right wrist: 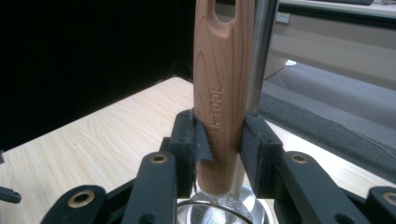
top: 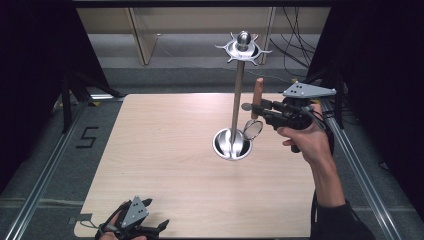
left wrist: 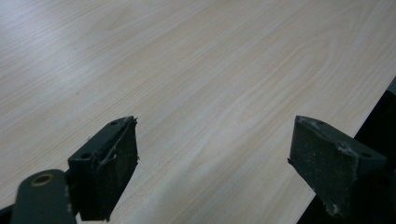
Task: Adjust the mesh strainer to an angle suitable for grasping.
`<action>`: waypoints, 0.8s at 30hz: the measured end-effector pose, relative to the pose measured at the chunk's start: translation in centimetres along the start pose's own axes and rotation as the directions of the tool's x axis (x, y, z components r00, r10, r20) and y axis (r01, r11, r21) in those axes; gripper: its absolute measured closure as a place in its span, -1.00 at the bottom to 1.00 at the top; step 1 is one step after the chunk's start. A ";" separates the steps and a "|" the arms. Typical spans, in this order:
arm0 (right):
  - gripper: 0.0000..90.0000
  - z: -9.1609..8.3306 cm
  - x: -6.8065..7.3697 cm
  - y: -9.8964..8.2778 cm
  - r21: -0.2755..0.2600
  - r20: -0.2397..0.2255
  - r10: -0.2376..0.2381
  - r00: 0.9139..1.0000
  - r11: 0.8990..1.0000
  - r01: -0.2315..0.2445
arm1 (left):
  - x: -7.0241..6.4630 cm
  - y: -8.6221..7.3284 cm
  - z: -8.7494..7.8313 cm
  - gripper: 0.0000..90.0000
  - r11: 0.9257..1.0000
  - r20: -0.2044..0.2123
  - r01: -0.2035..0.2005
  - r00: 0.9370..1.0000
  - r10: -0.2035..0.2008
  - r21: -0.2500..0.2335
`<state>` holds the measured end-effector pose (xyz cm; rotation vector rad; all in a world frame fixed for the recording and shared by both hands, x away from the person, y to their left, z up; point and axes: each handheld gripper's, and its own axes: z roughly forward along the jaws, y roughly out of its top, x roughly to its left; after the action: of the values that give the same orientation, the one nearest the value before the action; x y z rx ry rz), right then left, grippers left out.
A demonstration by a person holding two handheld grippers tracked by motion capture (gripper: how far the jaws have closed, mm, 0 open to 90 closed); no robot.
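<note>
Two tongs are mine here. The right tongs (top: pixel 261 111) are clenched on the wooden handle (right wrist: pixel 219 107) of a small mesh strainer (top: pixel 253 129), held upright just at three o'clock of the utensil stand's pole (top: pixel 237 100), its hanging hole uppermost. The left tongs (left wrist: pixel 212 168) hover released over the bare tabletop (left wrist: pixel 196 70) at seven o'clock. The risk I see: the handle could knock the pole or miss a hook on the crown (top: pixel 243 47), tipping the stand on its base (top: pixel 231 144), or the strainer could swivel in my grip.
</note>
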<state>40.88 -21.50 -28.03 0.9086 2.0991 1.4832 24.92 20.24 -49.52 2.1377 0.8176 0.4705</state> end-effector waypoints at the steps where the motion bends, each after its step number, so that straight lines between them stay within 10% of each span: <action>1: 0.53 0.0 -0.1 0.2 0.000 -0.009 -0.011 1.000 1.000 0.011 | 0.0 0.0 0.0 -0.67 1.000 -0.002 -0.009 1.000 0.009 0.000; 24: 0.53 0.0 -0.5 3.9 -0.007 0.031 -0.026 0.999 1.000 0.027 | 0.0 0.0 0.0 -0.67 1.000 -0.001 -0.010 1.000 0.010 0.000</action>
<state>42.31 -20.95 -24.37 0.8917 2.0745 1.4538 24.94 20.25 -49.53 2.1424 0.8073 0.4765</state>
